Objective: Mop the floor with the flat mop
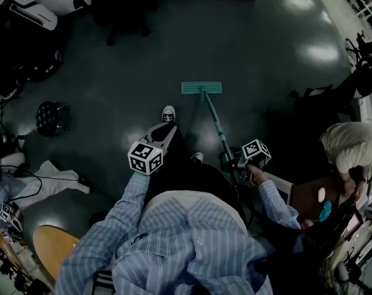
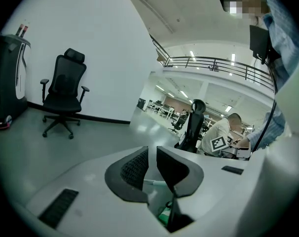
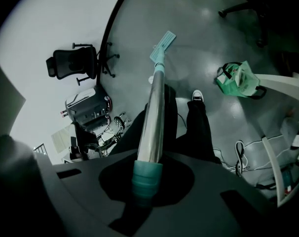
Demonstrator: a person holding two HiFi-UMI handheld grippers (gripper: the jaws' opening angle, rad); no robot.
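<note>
The flat mop has a teal head (image 1: 201, 88) lying flat on the dark floor ahead of my feet. Its handle (image 1: 218, 129) slants back to my right gripper (image 1: 235, 165), which is shut on it. In the right gripper view the silver handle (image 3: 155, 107) with its teal end sleeve (image 3: 145, 177) runs out from between the jaws of the right gripper (image 3: 148, 184) down to the mop head (image 3: 163, 42). My left gripper (image 1: 165, 132) hangs over my left leg, away from the mop. The left gripper (image 2: 152, 164) has its jaws nearly together with nothing between them.
A black office chair (image 1: 121, 11) stands at the back wall and a black stool (image 1: 52, 117) at the left. White cables (image 1: 51, 177) lie on the floor, with a round wooden table (image 1: 51, 247) near them. A person (image 1: 352, 146) sits at a desk on the right. A green bag (image 3: 237, 80) is on the floor.
</note>
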